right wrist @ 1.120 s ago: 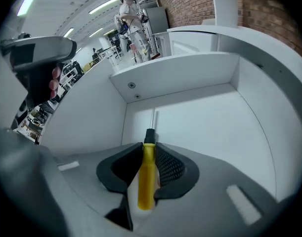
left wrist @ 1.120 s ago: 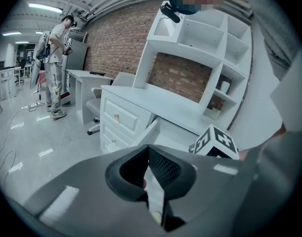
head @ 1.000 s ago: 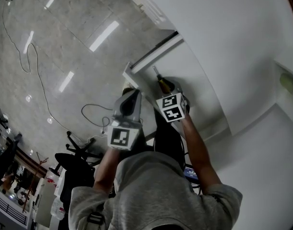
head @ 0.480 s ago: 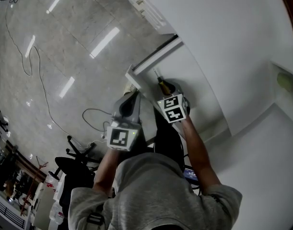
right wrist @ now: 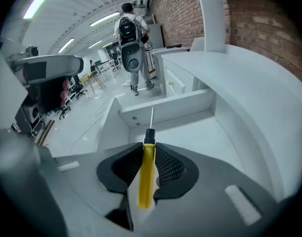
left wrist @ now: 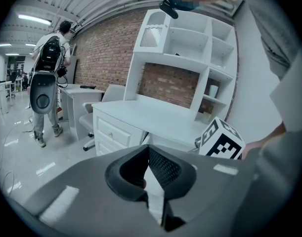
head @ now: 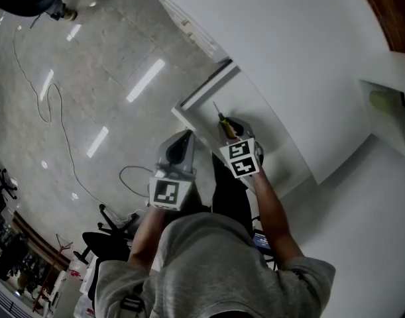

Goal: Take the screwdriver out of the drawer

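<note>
Jaws of the right gripper [right wrist: 148, 151], tipped steeply down, clamp the yellow handle of the screwdriver [right wrist: 145, 179], its shaft pointing out over the open drawer [right wrist: 195, 135]. Alongside, the left gripper [left wrist: 147, 154] is closed and empty, tilted gently downward.

We wear a grey sweatshirt [head: 209, 264] whose sleeves [head: 309, 270] are the same grey. Our left tongs [left wrist: 146, 157] and right tongs [right wrist: 148, 154] have smooth grey shells and black pads [left wrist: 166, 168] dimpled like mesh. Each carries a white cube printed with black square markers: the left cube [head: 170, 192] and the right cube [head: 240, 158].
</note>
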`<action>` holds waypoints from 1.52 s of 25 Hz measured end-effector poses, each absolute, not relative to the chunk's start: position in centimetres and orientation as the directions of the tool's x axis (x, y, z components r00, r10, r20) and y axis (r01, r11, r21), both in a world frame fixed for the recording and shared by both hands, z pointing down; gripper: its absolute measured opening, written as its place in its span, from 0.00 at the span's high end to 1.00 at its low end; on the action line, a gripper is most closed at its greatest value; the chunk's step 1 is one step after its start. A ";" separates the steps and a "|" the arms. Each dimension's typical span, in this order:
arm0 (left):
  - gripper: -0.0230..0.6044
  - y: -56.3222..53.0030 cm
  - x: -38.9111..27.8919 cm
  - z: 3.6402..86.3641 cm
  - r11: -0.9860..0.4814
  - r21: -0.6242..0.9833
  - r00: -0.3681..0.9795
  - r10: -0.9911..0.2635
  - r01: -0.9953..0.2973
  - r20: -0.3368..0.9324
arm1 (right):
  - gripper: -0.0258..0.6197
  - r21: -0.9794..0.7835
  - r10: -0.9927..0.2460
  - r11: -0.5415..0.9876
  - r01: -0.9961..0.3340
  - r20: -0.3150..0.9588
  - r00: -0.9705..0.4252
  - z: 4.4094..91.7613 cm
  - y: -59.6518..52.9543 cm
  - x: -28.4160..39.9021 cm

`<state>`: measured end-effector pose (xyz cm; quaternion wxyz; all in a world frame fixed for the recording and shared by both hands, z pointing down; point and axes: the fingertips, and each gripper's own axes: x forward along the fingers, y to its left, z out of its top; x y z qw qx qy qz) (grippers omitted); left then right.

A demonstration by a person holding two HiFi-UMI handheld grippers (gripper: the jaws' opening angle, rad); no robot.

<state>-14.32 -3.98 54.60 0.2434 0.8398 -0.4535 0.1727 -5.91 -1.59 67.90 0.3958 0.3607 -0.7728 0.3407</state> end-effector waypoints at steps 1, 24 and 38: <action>0.94 -4.0 -14.1 54.1 -0.477 0.249 0.533 -0.678 -0.843 0.506 | 0.83 -0.236 -0.302 0.503 -0.831 0.853 -0.426 67.1 -1.8 -5.7; 0.94 2.3 -1.6 35.1 -0.769 0.123 0.765 -0.579 -0.628 0.283 | 0.83 -0.105 -0.680 0.237 -0.966 0.692 -0.242 42.5 4.1 5.2; 0.94 5.6 6.6 31.9 -0.900 0.066 0.889 -0.410 -0.430 0.203 | 0.83 -0.067 -0.790 -0.041 -0.997 0.613 -0.008 38.4 9.3 13.7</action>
